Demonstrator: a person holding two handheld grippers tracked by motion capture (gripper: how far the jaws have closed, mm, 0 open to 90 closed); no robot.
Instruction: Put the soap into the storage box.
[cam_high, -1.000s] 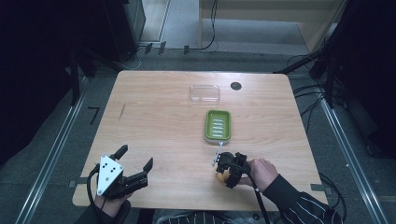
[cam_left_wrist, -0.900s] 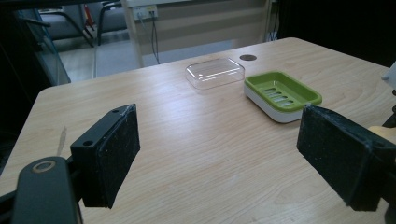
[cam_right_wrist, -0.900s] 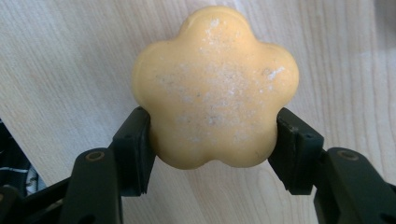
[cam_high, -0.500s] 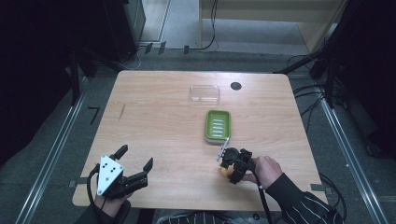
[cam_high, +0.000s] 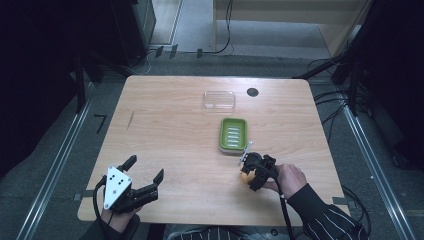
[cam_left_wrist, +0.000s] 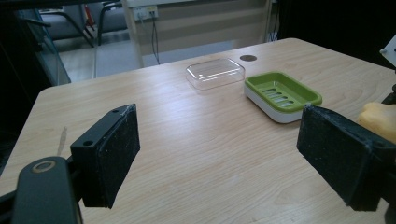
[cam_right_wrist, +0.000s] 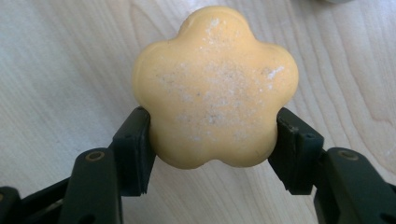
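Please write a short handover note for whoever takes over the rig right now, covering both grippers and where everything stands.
Right gripper: shut on the yellow flower-shaped soap, held at the near right of the table, just short of the green soap dish.
Left gripper: open, holding nothing, at the near left edge.
Clear lid: lies apart, beyond the dish.
Done: soap grasped.
Left, as a guess: set the soap into the empty dish, then perhaps fit the lid.
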